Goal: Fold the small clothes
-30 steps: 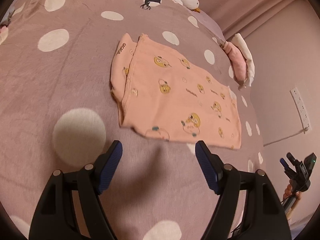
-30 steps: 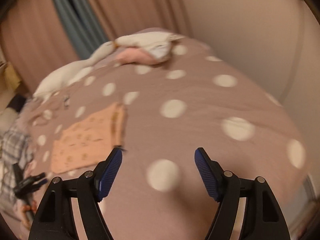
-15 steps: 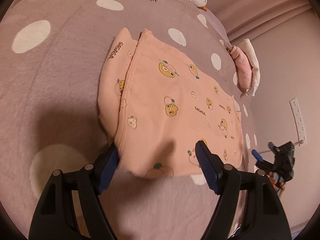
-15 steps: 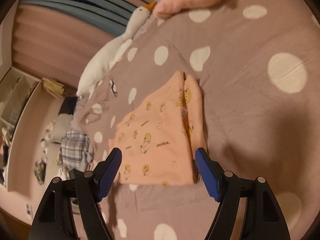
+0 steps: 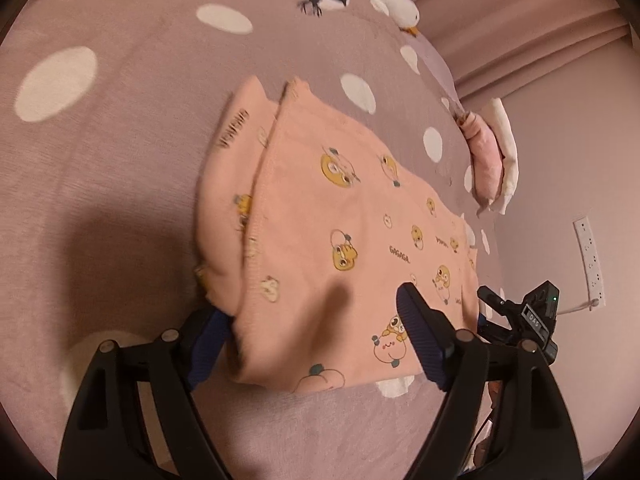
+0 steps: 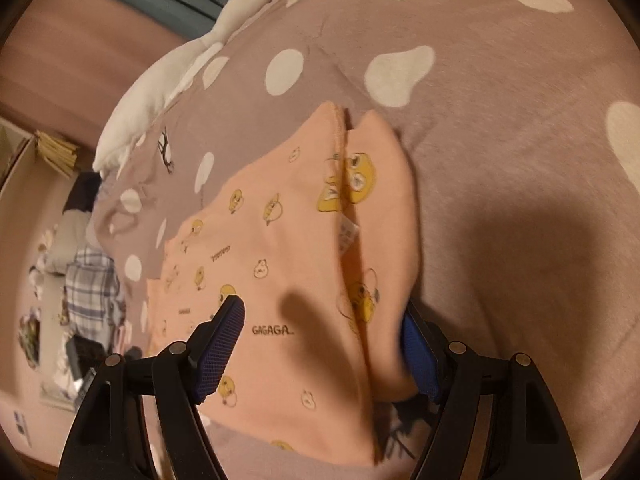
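Peach garment [image 5: 320,220] between both wide-open claws [image 5: 312,332] [image 6: 320,344], ungripped; white tag [image 6: 348,236] only right view.

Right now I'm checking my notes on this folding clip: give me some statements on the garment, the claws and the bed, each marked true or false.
1. The peach garment lies on a polka-dot blanket. True.
2. The left claw is shut on the garment. False: it is open, its fingers straddling the near edge.
3. The right claw is open. True.
4. The garment is plain. False: it carries cartoon prints and the word GAGAGA.
5. A white goose plush lies at the bed's far edge. True.
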Action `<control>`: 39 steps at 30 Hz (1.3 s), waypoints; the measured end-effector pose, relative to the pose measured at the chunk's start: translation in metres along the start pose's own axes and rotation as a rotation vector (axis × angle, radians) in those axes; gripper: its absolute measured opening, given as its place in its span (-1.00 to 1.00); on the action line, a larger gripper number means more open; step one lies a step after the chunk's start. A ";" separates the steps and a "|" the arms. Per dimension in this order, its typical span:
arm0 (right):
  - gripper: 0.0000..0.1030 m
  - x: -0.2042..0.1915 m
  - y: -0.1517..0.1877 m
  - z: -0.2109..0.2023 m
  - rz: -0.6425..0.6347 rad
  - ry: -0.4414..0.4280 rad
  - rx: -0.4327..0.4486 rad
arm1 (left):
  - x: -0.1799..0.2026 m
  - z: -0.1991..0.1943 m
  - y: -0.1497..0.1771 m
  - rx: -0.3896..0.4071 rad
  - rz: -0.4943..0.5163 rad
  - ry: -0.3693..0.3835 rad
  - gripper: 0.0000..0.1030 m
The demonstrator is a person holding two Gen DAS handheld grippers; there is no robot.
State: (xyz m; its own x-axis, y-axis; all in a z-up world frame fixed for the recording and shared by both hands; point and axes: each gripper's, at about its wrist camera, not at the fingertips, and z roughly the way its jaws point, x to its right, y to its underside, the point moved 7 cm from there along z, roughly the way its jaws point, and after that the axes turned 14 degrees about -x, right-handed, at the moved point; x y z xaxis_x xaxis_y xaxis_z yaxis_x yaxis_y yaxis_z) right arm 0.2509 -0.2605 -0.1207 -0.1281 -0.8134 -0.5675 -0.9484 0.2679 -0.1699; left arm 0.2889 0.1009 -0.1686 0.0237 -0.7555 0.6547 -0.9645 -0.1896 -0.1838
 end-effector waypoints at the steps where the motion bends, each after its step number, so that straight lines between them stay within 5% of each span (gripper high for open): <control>1: 0.47 0.000 -0.001 0.002 -0.005 0.007 0.000 | -0.001 -0.004 0.000 0.014 -0.003 0.005 0.57; 5: 0.47 0.001 -0.007 0.004 -0.021 0.011 0.005 | -0.009 -0.004 -0.002 0.004 -0.020 -0.030 0.57; 14: 0.47 0.012 -0.011 -0.003 0.036 -0.096 0.009 | -0.015 0.004 -0.010 -0.023 -0.051 0.046 0.57; 27: 0.47 0.012 -0.015 0.000 0.029 -0.075 0.013 | 0.000 0.026 -0.038 -0.058 -0.072 0.154 0.56; 32: 0.47 0.016 -0.018 -0.014 0.026 0.036 0.086 | -0.002 0.032 -0.041 -0.054 -0.078 0.050 -0.44; 39: 0.47 0.009 -0.016 -0.043 -0.036 0.139 0.238 | -0.001 0.030 -0.041 -0.018 -0.081 -0.057 -0.61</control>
State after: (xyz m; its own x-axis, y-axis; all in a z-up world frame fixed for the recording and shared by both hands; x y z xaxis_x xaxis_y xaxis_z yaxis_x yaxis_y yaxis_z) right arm 0.2528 -0.2944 -0.0884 -0.1493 -0.8833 -0.4445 -0.8605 0.3375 -0.3816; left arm 0.3361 0.0908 -0.1836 0.1165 -0.7729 0.6237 -0.9634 -0.2405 -0.1182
